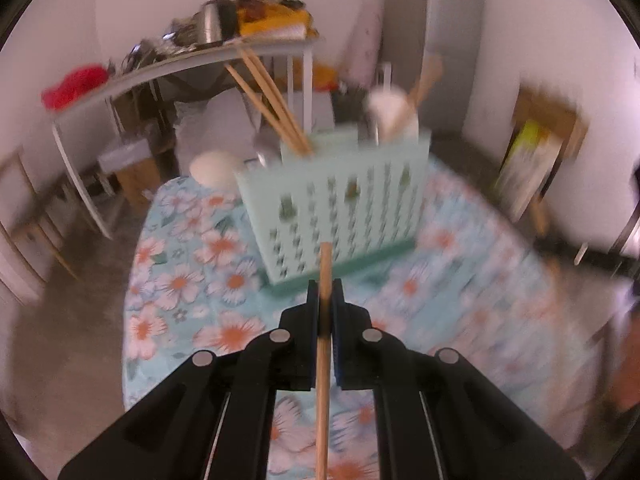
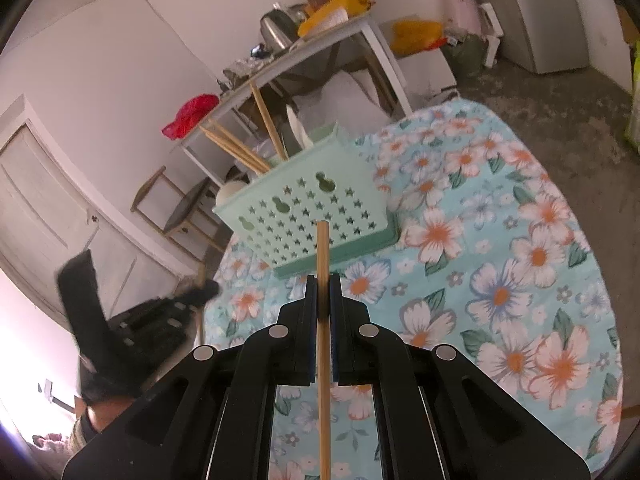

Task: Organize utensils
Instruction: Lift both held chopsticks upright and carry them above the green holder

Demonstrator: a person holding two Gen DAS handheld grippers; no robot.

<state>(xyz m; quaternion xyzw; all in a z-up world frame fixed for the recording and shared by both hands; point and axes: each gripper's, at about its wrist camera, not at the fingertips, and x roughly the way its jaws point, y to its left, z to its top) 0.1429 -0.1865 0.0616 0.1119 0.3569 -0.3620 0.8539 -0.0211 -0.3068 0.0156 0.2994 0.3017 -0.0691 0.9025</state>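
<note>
The left tongs point(image 1: 325, 292) are squeezing a wooden chopstick point(image 1: 323, 360). The stick is pointing up between the two black fingers point(image 1: 310, 308), and its top end is showing in front of the green basket point(image 1: 340, 204). This view is blurry. The basket is standing on the table point(image 1: 192, 280) with the flower cloth. More chopsticks point(image 1: 272, 100) are leaning out of its left end, and a white spoon point(image 1: 394, 112) is sticking out of its right end.

The right tongs point(image 2: 324, 288) are squeezing a second chopstick point(image 2: 323, 340) the same way, upright between the fingers point(image 2: 310, 304). Its tip is just in front of the star-hole basket point(image 2: 304, 208). The basket is sitting near the far left edge of the table point(image 2: 520, 240), with chopsticks point(image 2: 240, 148) poking out.
</note>
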